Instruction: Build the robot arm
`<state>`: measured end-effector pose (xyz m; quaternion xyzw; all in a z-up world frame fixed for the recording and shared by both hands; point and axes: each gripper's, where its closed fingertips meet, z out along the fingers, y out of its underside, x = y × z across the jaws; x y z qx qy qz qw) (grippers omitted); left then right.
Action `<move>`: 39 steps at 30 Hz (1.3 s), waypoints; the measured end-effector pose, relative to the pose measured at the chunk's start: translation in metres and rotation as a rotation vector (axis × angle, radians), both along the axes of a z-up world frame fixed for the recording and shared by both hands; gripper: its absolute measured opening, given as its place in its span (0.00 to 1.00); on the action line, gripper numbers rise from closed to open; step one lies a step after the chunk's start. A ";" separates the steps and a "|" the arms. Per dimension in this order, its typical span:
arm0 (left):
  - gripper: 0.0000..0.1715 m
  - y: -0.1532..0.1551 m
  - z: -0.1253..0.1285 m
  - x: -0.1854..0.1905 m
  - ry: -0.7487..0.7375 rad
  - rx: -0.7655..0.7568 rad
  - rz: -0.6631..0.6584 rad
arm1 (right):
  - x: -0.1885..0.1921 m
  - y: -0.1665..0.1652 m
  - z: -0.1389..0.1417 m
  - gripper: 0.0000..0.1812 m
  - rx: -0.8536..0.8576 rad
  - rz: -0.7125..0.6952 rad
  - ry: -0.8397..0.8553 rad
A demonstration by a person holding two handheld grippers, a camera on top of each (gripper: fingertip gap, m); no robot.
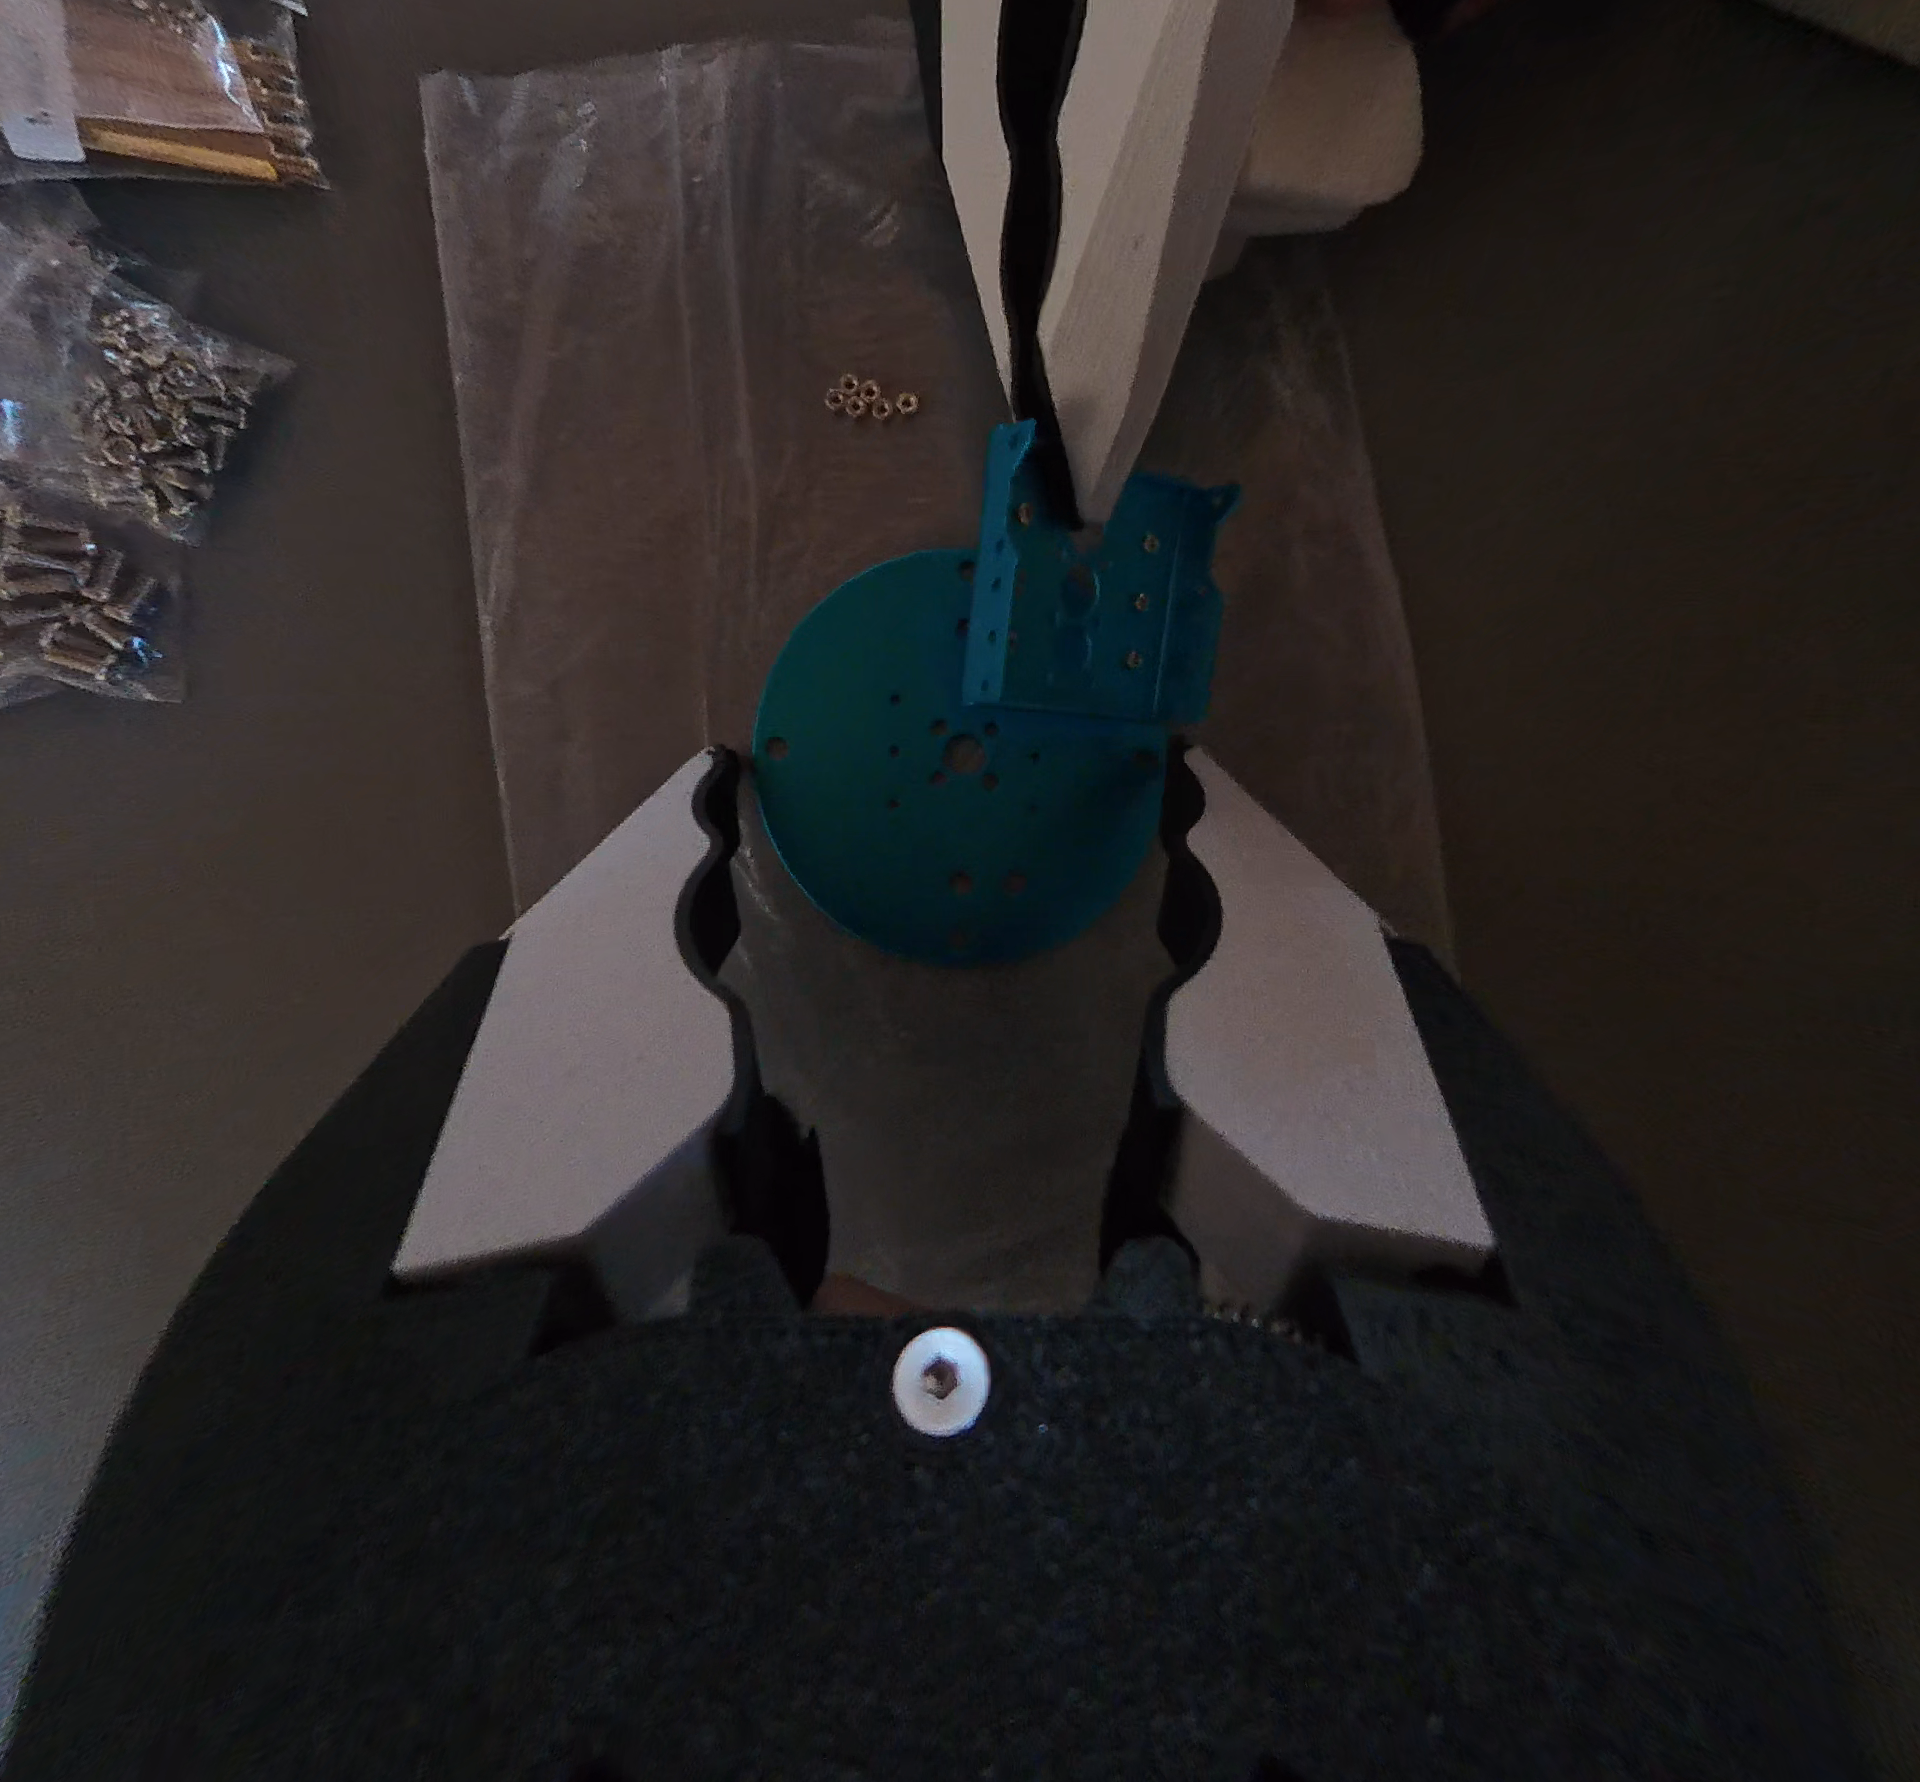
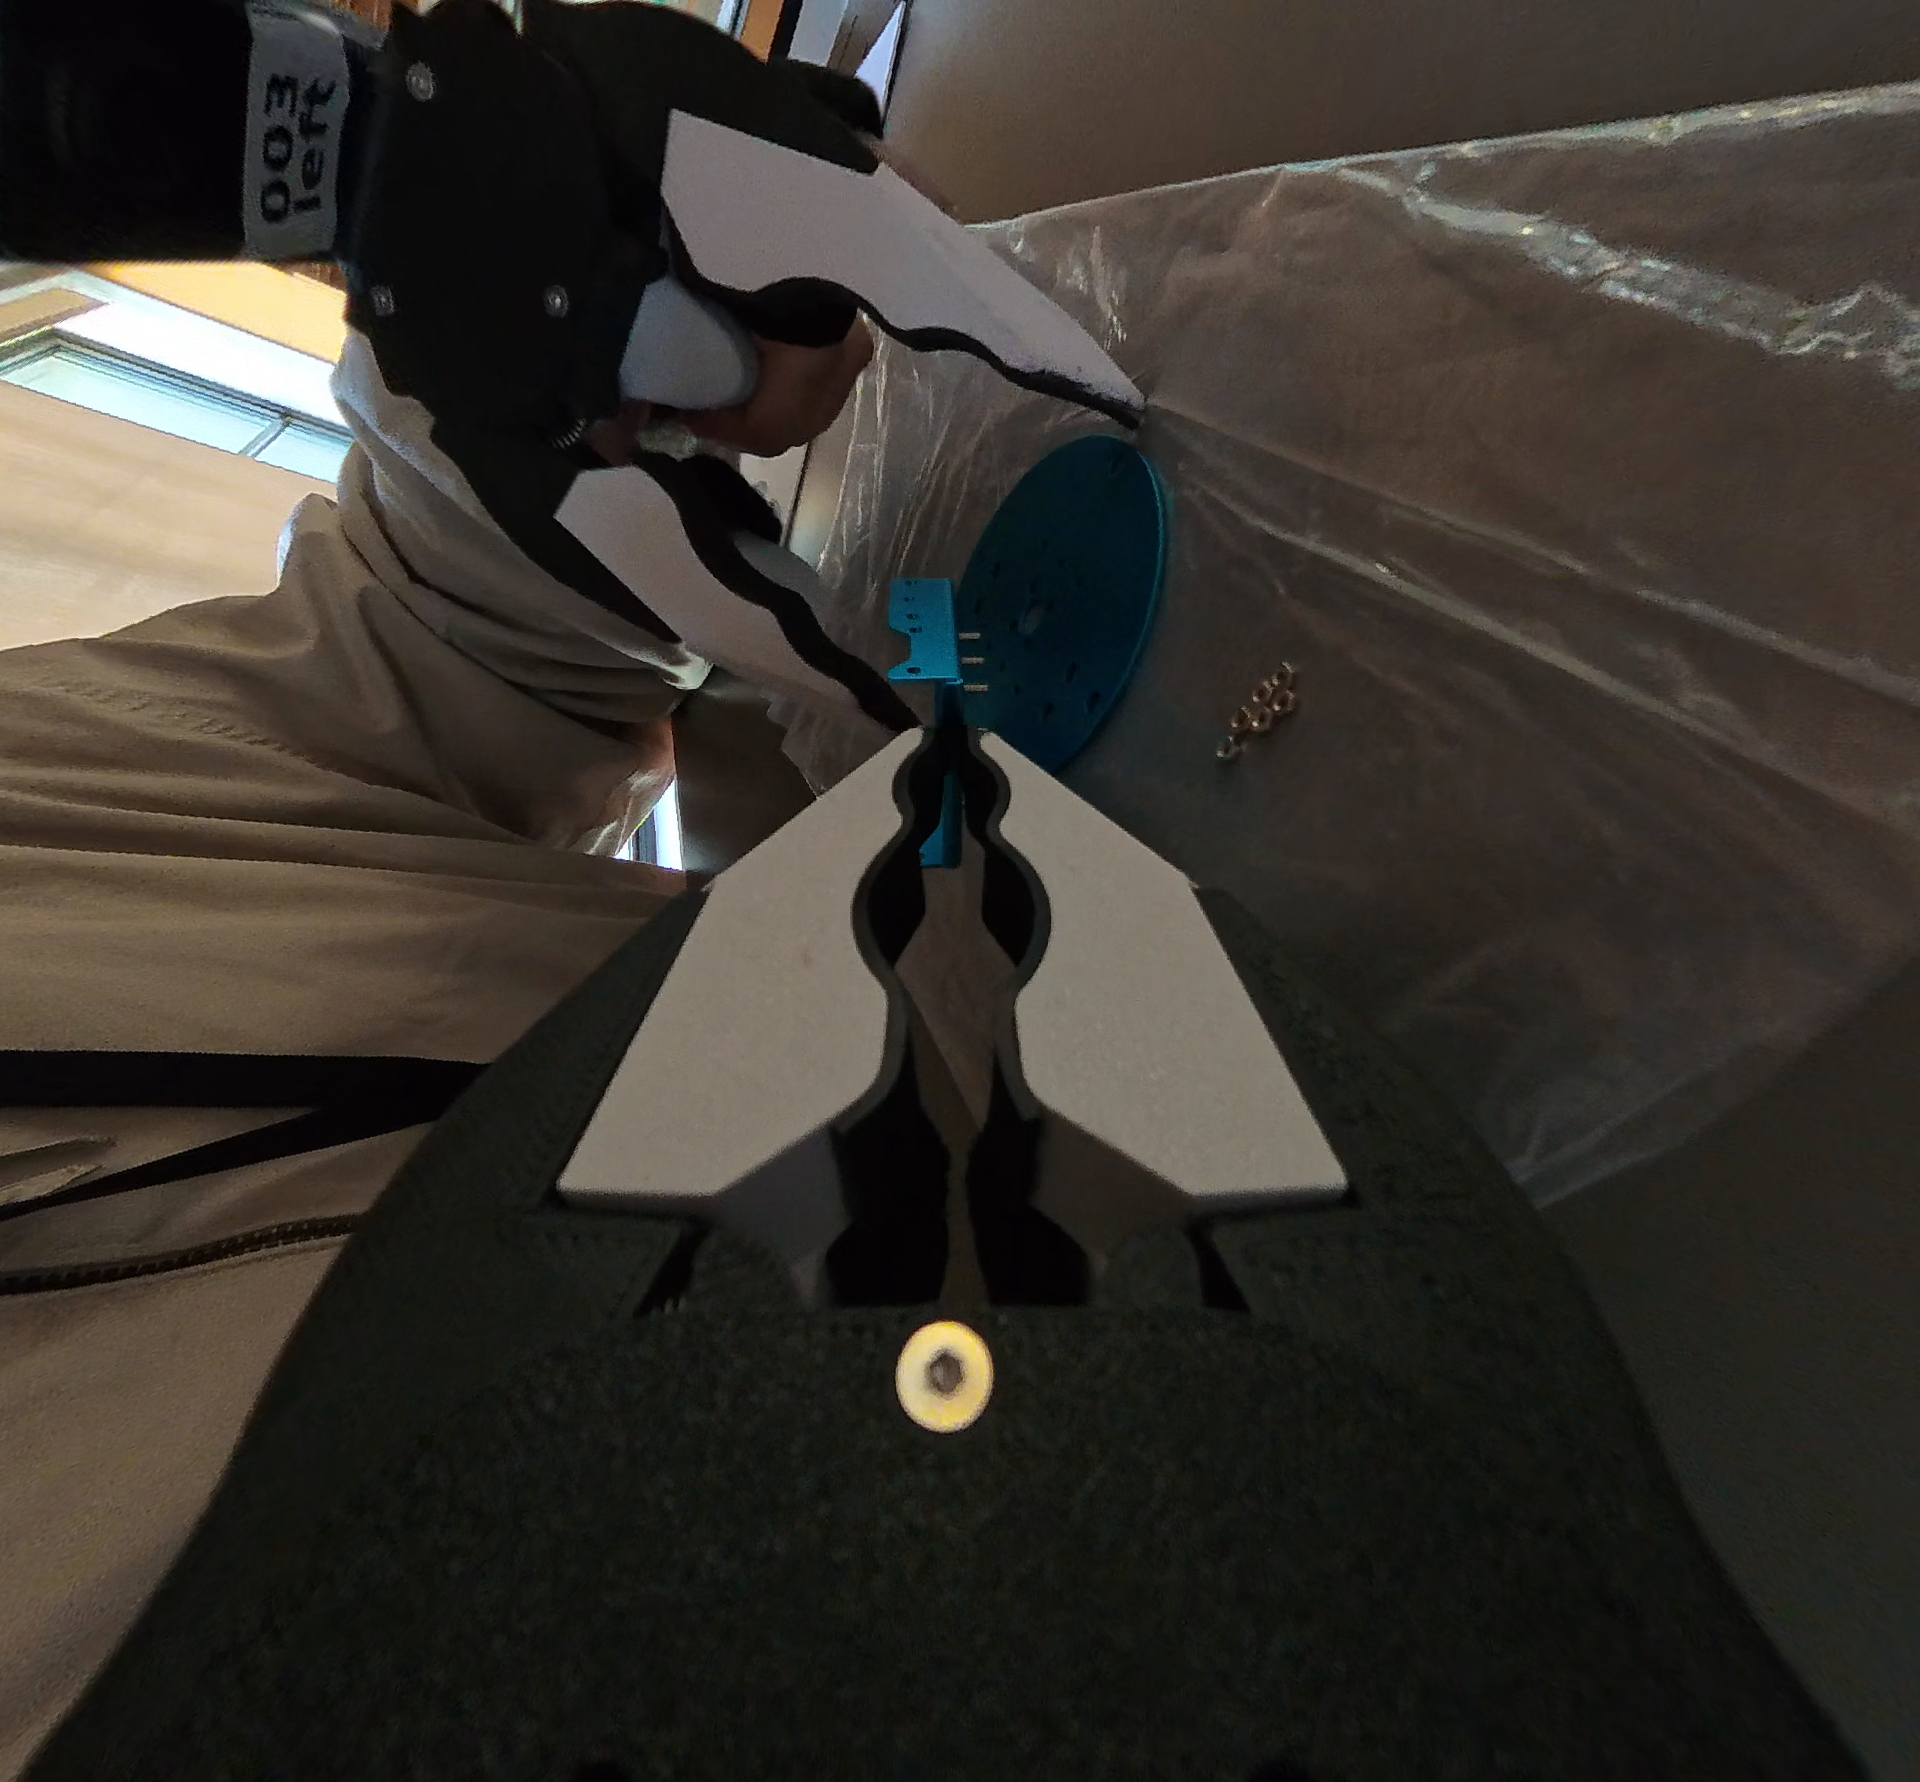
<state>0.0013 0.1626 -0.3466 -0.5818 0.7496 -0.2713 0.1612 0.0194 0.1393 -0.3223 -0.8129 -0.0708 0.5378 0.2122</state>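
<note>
A round teal disc (image 1: 935, 828) with many holes lies on a clear plastic sheet (image 1: 623, 382). My left gripper (image 1: 951, 761) straddles the disc, its two fingertips against opposite sides of the rim. My right gripper (image 2: 940, 745) is shut on a blue perforated bracket (image 2: 925, 641) and holds it over the disc's far part (image 2: 1070, 589). Small brass screws stick out of the bracket toward the disc. In the left wrist view the right gripper (image 1: 1060, 496) comes in from the top onto the bracket (image 1: 1091, 610).
Several loose brass nuts (image 1: 868, 402) lie on the sheet just beyond the disc and also show in the right wrist view (image 2: 1257, 709). Bags of brass hardware (image 1: 125, 433) sit at the left. A person in a beige jacket (image 2: 260, 797) is close behind the grippers. There is about 5 centimeters between the tips of the two grippers.
</note>
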 end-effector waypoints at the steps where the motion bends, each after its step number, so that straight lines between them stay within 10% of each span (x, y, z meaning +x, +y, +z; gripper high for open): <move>1: 0.47 0.000 -0.001 0.000 0.000 0.026 -0.001 | 0.000 0.000 0.000 0.01 0.000 0.001 -0.002; 12: 0.45 -0.009 -0.002 -0.003 0.001 0.054 0.033 | 0.000 0.001 0.000 0.01 0.000 -0.005 -0.003; 17: 0.28 -0.010 0.001 -0.003 -0.003 0.034 0.029 | 0.001 0.002 0.000 0.01 0.001 -0.017 -0.004; 33: 0.46 -0.017 0.012 -0.009 -0.118 0.076 0.066 | -0.013 -0.004 0.003 0.01 -0.042 0.068 0.021; 39: 0.28 -0.009 0.039 -0.023 -0.230 -0.111 0.220 | -0.021 -0.002 0.012 0.01 -0.032 0.072 0.045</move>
